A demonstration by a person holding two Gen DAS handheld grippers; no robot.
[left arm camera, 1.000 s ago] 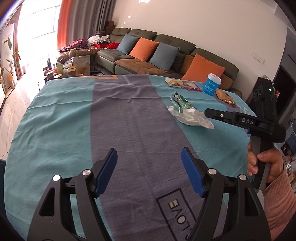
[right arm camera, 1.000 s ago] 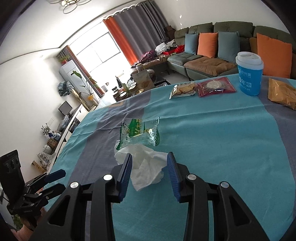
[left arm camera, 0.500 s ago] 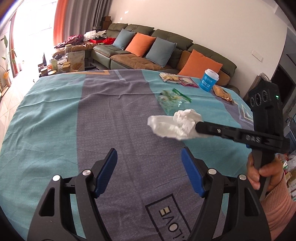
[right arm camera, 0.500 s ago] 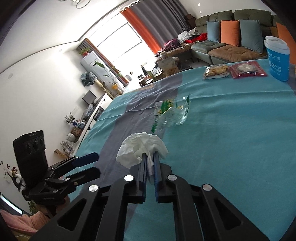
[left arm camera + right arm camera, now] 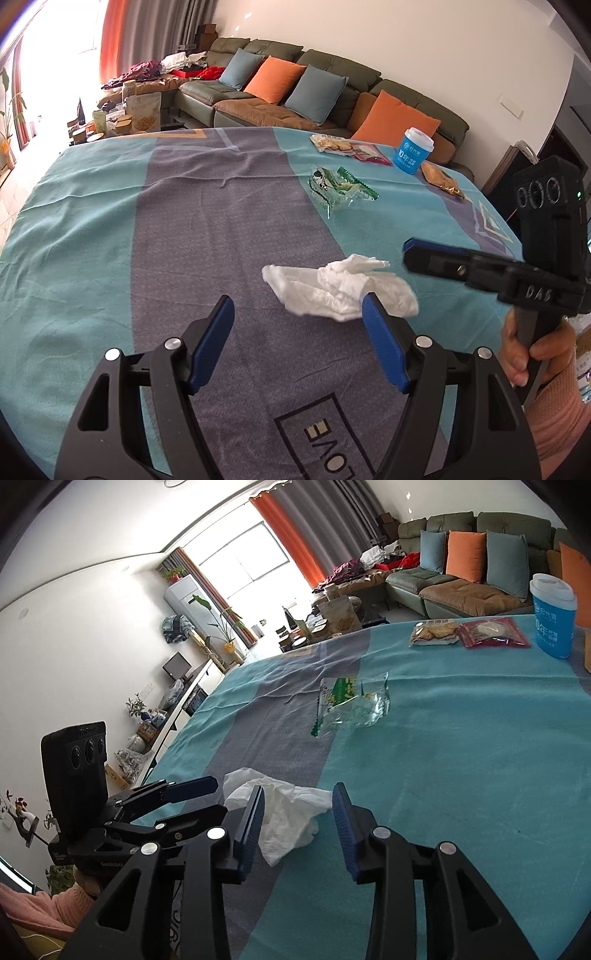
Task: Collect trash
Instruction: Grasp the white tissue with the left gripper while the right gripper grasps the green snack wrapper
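Observation:
A crumpled white tissue (image 5: 332, 288) lies on the teal and grey tablecloth (image 5: 147, 229), just ahead of my open left gripper (image 5: 297, 339) and touching its right finger. In the right wrist view the tissue (image 5: 288, 816) lies between the fingers of my open right gripper (image 5: 299, 827), loose on the cloth. An empty clear green wrapper (image 5: 338, 188) lies further back; it also shows in the right wrist view (image 5: 351, 705). My right gripper also shows in the left wrist view (image 5: 410, 254), at the right. My left gripper also shows in the right wrist view (image 5: 207, 799), at the left.
At the far edge of the table stand a blue paper cup (image 5: 412, 151), a biscuit packet (image 5: 330, 142), a red packet (image 5: 369, 153) and a yellow snack bag (image 5: 439, 179). A sofa with orange and blue cushions (image 5: 314, 92) is behind the table.
My right gripper carried the tissue toward the near side of the table, then opened and let it drop onto the cloth in front of my left gripper.

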